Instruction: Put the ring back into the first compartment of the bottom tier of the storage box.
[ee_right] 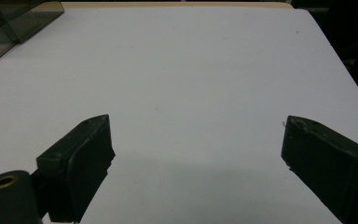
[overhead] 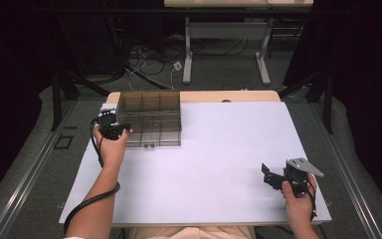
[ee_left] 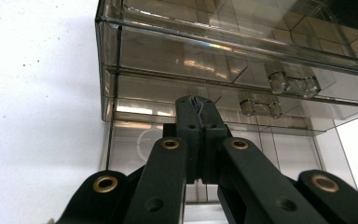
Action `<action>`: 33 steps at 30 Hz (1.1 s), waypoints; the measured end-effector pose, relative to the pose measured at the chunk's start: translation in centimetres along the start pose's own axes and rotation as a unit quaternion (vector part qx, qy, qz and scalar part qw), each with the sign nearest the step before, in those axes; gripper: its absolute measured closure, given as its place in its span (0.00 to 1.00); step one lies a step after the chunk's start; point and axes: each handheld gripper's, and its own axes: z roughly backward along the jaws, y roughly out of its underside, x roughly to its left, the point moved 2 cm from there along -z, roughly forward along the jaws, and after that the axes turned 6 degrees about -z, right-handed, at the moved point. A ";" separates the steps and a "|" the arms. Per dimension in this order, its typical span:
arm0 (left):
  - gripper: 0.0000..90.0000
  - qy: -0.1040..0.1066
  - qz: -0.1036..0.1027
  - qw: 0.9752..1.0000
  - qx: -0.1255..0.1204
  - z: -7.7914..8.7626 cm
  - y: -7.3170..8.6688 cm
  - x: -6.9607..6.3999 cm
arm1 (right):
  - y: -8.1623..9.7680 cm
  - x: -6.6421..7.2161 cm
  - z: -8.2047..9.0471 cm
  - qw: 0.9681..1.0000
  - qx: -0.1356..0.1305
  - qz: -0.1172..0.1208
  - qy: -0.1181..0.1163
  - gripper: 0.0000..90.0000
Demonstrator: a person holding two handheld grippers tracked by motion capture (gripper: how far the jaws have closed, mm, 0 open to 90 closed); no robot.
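A smoky see-through drawer box [overhead: 149, 118] stands at the back left of the white table [overhead: 214, 164]. My left gripper [overhead: 115, 128] is at the box's front left corner. In the left gripper view its jaws [ee_left: 196, 108] are pressed flat together, tips close against a lower drawer front [ee_left: 168, 88], with nothing visible between them. Two clear drawer handles [ee_left: 292, 83] sit to the right of the tips. My right gripper [overhead: 273, 177] is low over the table's front right. Its jaws [ee_right: 196, 142] stand wide open over bare tabletop.
The box's corner [ee_right: 7, 25] lies far off at the top left of the right gripper view. Beyond the table's far edge are cables [overhead: 149, 64] on the floor and another table's legs [overhead: 188, 55]. Dark curtains hang on both sides.
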 end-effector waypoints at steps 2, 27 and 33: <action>1.00 -0.002 -0.010 1.000 0.003 -0.2 0.1 0.0 | 0.0 0.0 0.0 1.000 0.000 -0.001 0.000 0.09; 0.99 -0.015 -0.010 1.000 0.007 -1.7 1.2 0.4 | 0.1 0.0 0.0 1.000 0.005 -0.003 0.001 0.10; 0.90 -0.005 -0.008 1.000 -0.002 -1.6 1.2 0.4 | 0.1 0.0 0.0 1.000 0.005 0.000 0.000 0.10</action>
